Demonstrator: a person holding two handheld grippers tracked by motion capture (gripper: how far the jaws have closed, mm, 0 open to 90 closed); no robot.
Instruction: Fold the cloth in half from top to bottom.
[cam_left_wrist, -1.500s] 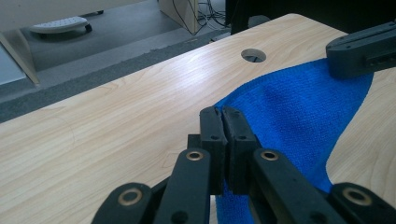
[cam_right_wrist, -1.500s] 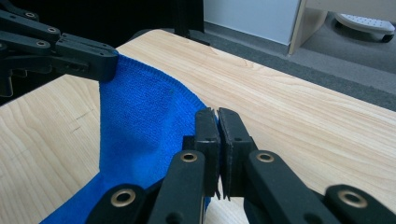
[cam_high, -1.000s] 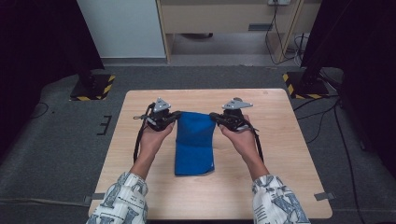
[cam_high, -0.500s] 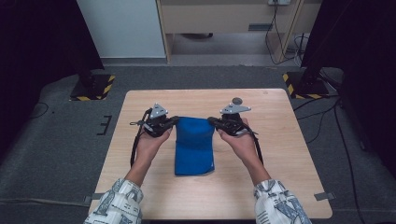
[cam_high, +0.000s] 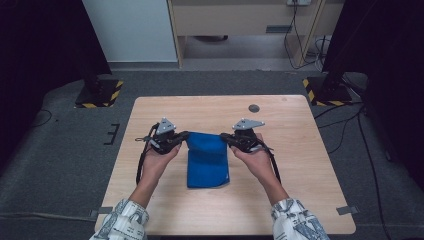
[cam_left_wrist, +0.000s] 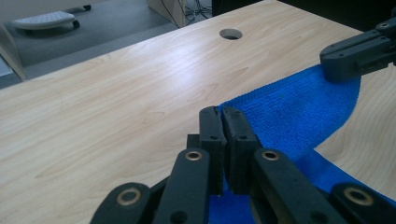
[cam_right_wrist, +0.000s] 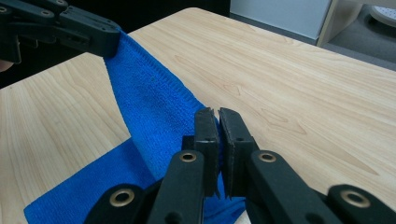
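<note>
A blue towel (cam_high: 207, 162) lies in the middle of the wooden table (cam_high: 300, 150), with its far edge lifted off the wood. My left gripper (cam_high: 185, 135) is shut on the far left corner, and my right gripper (cam_high: 225, 136) is shut on the far right corner. In the left gripper view the jaws (cam_left_wrist: 222, 112) pinch the towel (cam_left_wrist: 289, 112), and the right gripper (cam_left_wrist: 355, 53) holds the other corner farther off. In the right gripper view the jaws (cam_right_wrist: 214, 114) clamp the towel (cam_right_wrist: 149, 98), which hangs stretched toward the left gripper (cam_right_wrist: 79, 30).
A round cable hole (cam_high: 254, 108) sits in the table's far right part. Bare wood surrounds the towel on all sides. Black stands with striped bases (cam_high: 97, 95) stand on the floor beyond both far corners.
Both grippers have come toward the person with the towel's far edge, the left one also a little outward. The towel's flat part has grown shorter.
</note>
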